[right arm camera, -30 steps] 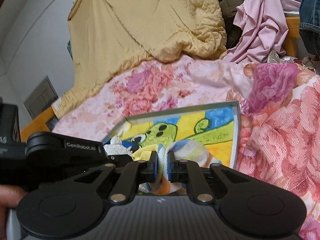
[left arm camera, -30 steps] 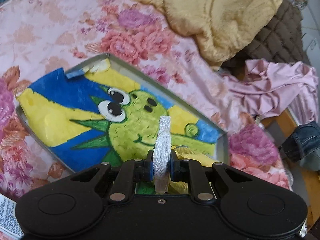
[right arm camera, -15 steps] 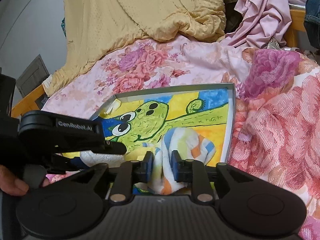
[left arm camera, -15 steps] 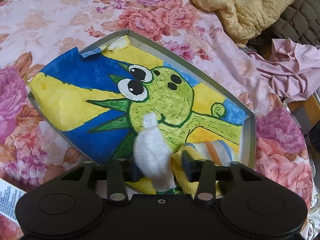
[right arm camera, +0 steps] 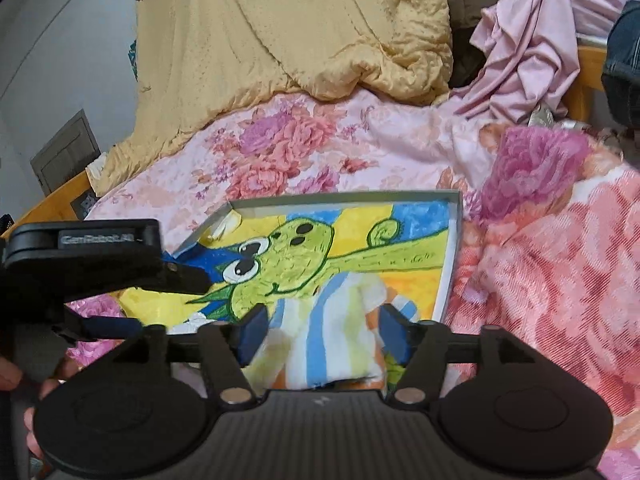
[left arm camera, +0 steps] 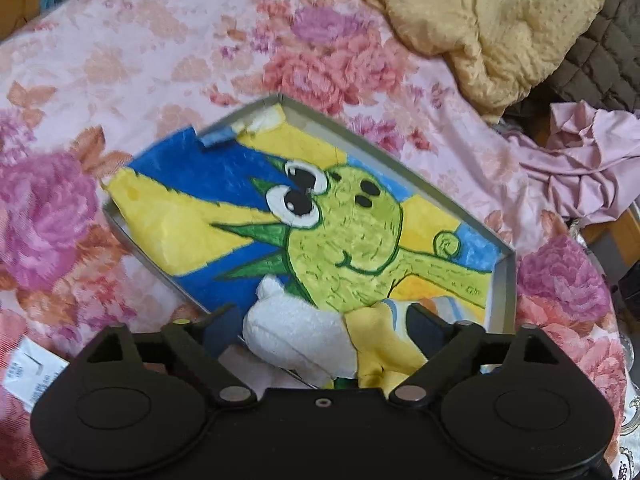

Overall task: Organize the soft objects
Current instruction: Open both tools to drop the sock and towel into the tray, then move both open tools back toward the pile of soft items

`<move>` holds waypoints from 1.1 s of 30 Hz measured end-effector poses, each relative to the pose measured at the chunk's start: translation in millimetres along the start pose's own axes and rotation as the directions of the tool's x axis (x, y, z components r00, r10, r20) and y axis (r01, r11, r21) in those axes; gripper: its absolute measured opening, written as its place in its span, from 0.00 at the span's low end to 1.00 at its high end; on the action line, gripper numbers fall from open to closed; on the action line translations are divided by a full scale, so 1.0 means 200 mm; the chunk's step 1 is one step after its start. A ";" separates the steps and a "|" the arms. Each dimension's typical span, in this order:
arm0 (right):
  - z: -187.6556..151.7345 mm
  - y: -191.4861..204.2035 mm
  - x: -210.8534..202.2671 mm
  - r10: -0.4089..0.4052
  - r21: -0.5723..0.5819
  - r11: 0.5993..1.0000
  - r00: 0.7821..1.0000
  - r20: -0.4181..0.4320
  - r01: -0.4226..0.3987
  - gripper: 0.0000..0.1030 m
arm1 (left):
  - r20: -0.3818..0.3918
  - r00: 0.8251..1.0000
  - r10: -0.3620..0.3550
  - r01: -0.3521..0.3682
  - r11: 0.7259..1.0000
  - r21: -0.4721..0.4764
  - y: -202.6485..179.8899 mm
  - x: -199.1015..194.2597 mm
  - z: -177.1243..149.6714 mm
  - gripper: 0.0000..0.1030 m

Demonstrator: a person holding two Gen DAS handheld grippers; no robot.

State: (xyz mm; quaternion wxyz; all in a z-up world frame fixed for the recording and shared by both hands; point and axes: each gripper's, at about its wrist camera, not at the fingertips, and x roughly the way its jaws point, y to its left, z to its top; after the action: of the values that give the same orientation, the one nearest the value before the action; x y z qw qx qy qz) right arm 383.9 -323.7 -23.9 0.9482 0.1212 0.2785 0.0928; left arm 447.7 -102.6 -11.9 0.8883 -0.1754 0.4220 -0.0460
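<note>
A shallow grey tray (left arm camera: 505,276) lined with a green cartoon drawing lies on the floral bedspread; it also shows in the right wrist view (right arm camera: 451,264). A white fluffy cloth (left arm camera: 296,332) lies at the tray's near edge, between the spread fingers of my open left gripper (left arm camera: 320,324). Beside it lies a striped yellow, blue and orange cloth (left arm camera: 380,340). In the right wrist view the striped cloth (right arm camera: 328,332) lies in the tray between the spread fingers of my open right gripper (right arm camera: 324,332). The left gripper (right arm camera: 116,304) shows at the left there.
A yellow quilt (right arm camera: 304,32) is heaped at the back of the bed, with a dark quilted blanket (left arm camera: 600,60) and a crumpled pink garment (left arm camera: 588,176) to the right. The floral bedspread (left arm camera: 100,80) surrounds the tray. A wooden bed frame (right arm camera: 588,68) runs behind.
Both grippers have opened. The left let go of the white cloth and the right let go of the striped cloth; both cloths now lie in the tray.
</note>
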 end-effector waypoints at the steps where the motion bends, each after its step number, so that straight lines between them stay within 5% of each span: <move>1: 0.01 0.00 -0.01 0.002 0.001 1.000 1.000 0.009 -0.002 0.74 | 0.020 1.000 0.004 -0.004 1.000 0.006 0.00 -0.03 0.00 0.94; 10: 0.02 0.00 -0.22 0.016 0.000 1.000 0.996 0.090 -0.016 1.00 | 0.137 0.990 -0.025 0.020 0.999 0.037 0.03 -0.31 -0.06 0.99; 14: 0.02 0.03 -0.37 0.010 -0.027 1.000 0.987 0.159 -0.005 1.00 | 0.203 0.979 -0.036 0.020 0.996 0.082 0.02 -0.47 -0.13 0.99; 27: -0.12 0.19 -0.79 0.060 -0.073 0.996 0.958 0.282 -0.041 1.00 | 0.454 0.887 -0.085 -0.020 0.975 0.222 0.04 -0.99 -0.46 0.99; 33: -0.26 0.29 -0.91 0.085 -0.117 0.992 0.964 0.253 -0.057 1.00 | 0.467 0.879 -0.094 -0.003 0.979 0.203 0.17 -1.11 -0.64 0.99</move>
State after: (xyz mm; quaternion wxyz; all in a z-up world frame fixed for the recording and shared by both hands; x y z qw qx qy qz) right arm 197.7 -304.0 42.4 0.9776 0.0904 0.1433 0.1251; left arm 204.8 -55.7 64.7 0.9760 -0.1023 0.1812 -0.0643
